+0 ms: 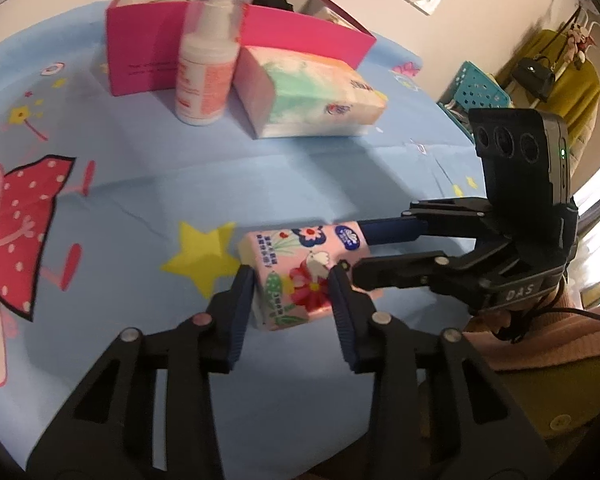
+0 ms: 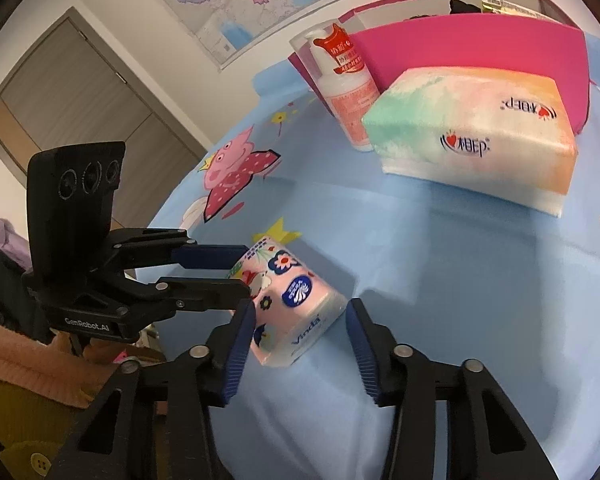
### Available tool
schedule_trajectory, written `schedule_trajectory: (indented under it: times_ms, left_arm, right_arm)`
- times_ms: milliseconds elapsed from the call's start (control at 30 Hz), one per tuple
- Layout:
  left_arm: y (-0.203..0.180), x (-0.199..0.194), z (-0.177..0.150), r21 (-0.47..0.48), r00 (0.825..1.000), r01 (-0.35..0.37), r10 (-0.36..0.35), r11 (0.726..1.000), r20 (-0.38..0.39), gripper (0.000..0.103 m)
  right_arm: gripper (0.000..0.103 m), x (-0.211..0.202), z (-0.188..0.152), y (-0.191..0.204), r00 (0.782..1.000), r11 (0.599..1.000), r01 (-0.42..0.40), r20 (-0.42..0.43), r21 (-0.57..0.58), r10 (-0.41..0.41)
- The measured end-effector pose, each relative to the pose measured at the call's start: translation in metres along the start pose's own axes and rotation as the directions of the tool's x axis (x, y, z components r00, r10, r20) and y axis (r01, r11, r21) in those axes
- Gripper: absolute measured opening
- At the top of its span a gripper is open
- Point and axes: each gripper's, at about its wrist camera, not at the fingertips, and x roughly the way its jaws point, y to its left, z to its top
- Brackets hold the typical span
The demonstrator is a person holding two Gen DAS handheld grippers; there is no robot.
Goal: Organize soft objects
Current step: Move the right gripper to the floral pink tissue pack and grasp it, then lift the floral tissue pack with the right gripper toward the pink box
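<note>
Dim indoor light, soft shadows, motion blur, strong fisheye edges

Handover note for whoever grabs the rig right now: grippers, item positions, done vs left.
Left gripper: shut on the small pink tissue pack, low over the blue cloth.
Right gripper: open, straddling the same pack's other end; one pad touches, the other is clear.
Large tissue pack and lotion bottle stand in front of the pink box.
Done: small pack gripped.
Left: probably both packs into the box.
</note>
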Motion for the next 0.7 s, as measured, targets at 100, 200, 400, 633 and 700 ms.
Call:
schedule_trajectory:
  times_ms: [100,200,400,633,700]
  left_arm:
    - [-0.002,0.001,0.002,0.002,1.000,0.004,-0.004,1.000,0.002,0.041]
    - [-0.004,0.006,0.007,-0.004,1.000,0.022,-0.022,1.000,-0.001,0.041]
    - [-0.018,0.017,0.022,0.031,0.999,0.034,-0.034,0.999,0.016,0.041]
    - [-0.024,0.031,0.034,0.041,1.000,0.018,-0.018,0.999,0.011,0.041]
    - [-0.024,0.031,0.035,0.042,1.000,0.012,-0.012,0.999,0.015,0.036]
  right_arm:
    - [0.038,-0.003,-0.002,-0.002,1.000,1.000,0.010,0.009,0.010,-0.010]
    - [0.036,-0.009,-0.001,-0.006,0.999,0.999,0.032,0.027,0.022,-0.033]
    - [0.036,-0.024,0.006,-0.024,0.994,0.994,0.085,0.067,0.068,-0.090]
    - [0.039,-0.029,0.012,-0.042,0.990,0.986,0.110,0.077,0.125,-0.121]
    - [0.042,-0.031,0.010,-0.046,0.991,0.986,0.094,0.079,0.140,-0.106]
